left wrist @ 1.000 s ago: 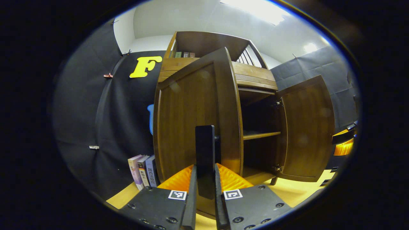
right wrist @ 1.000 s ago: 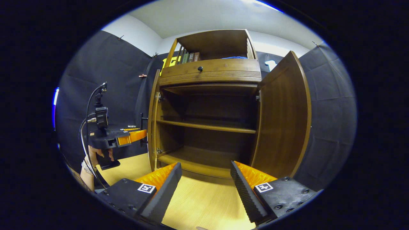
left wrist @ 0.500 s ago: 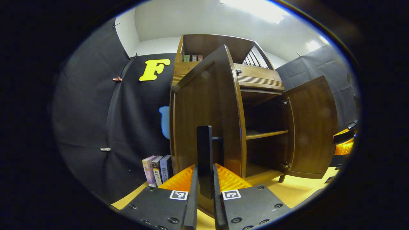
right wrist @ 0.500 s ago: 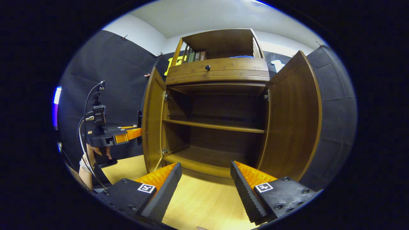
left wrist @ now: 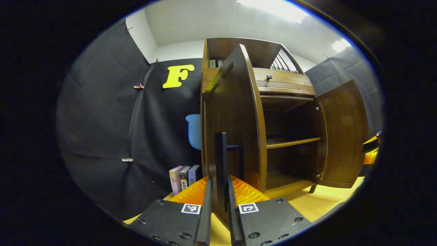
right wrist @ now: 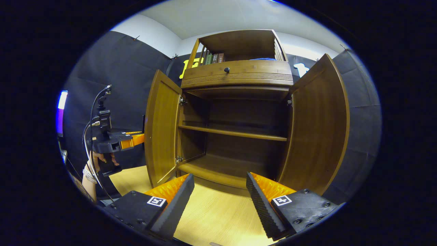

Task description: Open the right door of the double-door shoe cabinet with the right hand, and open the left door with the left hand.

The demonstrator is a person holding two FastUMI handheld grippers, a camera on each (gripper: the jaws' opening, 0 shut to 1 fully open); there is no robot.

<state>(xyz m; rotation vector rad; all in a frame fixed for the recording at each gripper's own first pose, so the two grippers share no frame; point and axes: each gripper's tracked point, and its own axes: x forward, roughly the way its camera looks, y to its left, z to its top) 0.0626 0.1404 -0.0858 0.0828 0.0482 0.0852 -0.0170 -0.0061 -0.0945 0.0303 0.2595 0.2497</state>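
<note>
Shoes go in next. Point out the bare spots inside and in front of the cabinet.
Free: the bottom board and middle shelf between the left door and right door, and the floor before them. Crowded: the books beside the cabinet.

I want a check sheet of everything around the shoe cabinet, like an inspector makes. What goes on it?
Surface: light wooden floor, bare in front of the cabinet.
Job's things: brown wooden double-door shoe cabinet; left door and right door both swung open; shelves inside look empty.
Clutter: three upright books on the floor beside the cabinet; more books on its top shelf.
Grippers: left hand-held gripper shut on the left door's black bar handle; right hand-held gripper open, holding nothing.
Cables: black cable looping from the left hand-held gripper.
Surroundings: black cloth wall, white ceiling with a light.
</note>
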